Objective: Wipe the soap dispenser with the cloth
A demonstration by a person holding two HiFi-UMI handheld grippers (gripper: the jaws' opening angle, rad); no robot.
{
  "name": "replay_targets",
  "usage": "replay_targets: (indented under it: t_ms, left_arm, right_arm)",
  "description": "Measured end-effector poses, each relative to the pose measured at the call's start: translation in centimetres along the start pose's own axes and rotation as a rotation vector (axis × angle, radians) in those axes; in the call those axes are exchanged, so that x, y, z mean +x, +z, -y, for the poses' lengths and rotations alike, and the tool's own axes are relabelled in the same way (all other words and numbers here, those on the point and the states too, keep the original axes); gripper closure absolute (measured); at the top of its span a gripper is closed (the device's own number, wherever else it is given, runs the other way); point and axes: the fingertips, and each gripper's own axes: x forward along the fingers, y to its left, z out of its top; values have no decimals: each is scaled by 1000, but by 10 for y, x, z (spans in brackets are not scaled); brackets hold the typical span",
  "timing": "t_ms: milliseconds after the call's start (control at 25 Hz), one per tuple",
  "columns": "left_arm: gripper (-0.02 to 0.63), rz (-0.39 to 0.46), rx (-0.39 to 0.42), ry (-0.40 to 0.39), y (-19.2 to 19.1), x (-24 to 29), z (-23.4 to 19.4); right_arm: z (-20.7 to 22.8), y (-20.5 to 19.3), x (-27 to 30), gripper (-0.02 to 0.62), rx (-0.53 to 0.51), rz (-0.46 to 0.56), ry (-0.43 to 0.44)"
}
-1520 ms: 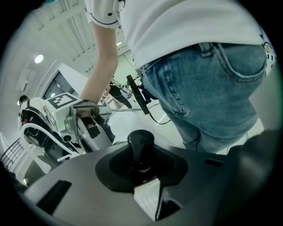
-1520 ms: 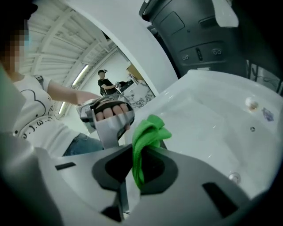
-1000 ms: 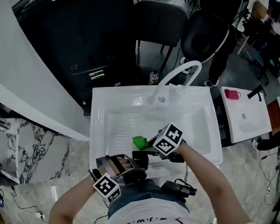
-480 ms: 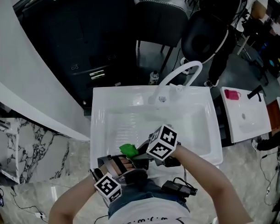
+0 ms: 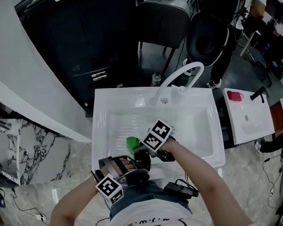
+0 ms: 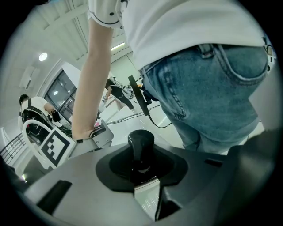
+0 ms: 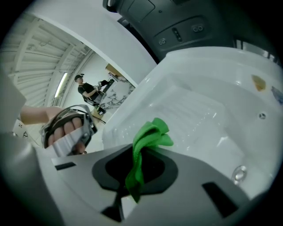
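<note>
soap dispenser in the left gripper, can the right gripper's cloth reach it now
Probably yes: the left gripper holds the soap dispenser, the right gripper with the green cloth sits right beside it, and nothing shows between them.

cloth (image 7: 148,137): green, crumpled, pinched in right hand-held gripper (image 7: 132,181) | soap dispenser (image 6: 140,148): black glossy pump head, upright, clamped in left hand-held gripper (image 6: 142,174)

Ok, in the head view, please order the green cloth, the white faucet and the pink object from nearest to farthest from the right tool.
1. Green cloth: pinched in the right tool, above the sink.
2. White faucet: at the sink's back edge, beyond the tool.
3. Pink object: farthest, on the separate white basin at the right.
</note>
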Motion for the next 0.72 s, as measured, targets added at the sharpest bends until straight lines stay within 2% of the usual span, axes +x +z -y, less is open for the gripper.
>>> replay_targets:
  t_ms: [80, 160, 240, 400, 480, 640, 720]
  left_arm:
    - [505, 3, -15, 10, 1, 0, -1]
    - [505, 17, -77, 38, 2, -2, -7]
    - [505, 45, -202, 100, -1, -7, -20]
    - [505, 135, -583, 292, -19, -25, -58]
    - [505, 182, -731, 387, -27, -37, -78]
    - [505, 261, -894, 535, -31, -64, -116]
    - [505, 300, -971, 588, -31, -76, -134]
  right_arm:
    - [11, -3, 3, 549, 23, 3, -25]
    - [17, -1, -3, 549, 55, 71, -24]
    - [25, 4, -18, 549, 96, 186, -28]
    - [43, 1, -56, 549, 146, 437, -73]
    - [47, -8, -67, 549, 138, 519, -109]
    - [41, -29, -71, 549, 123, 590, -130]
    - [28, -30, -68, 549, 76, 610, -124]
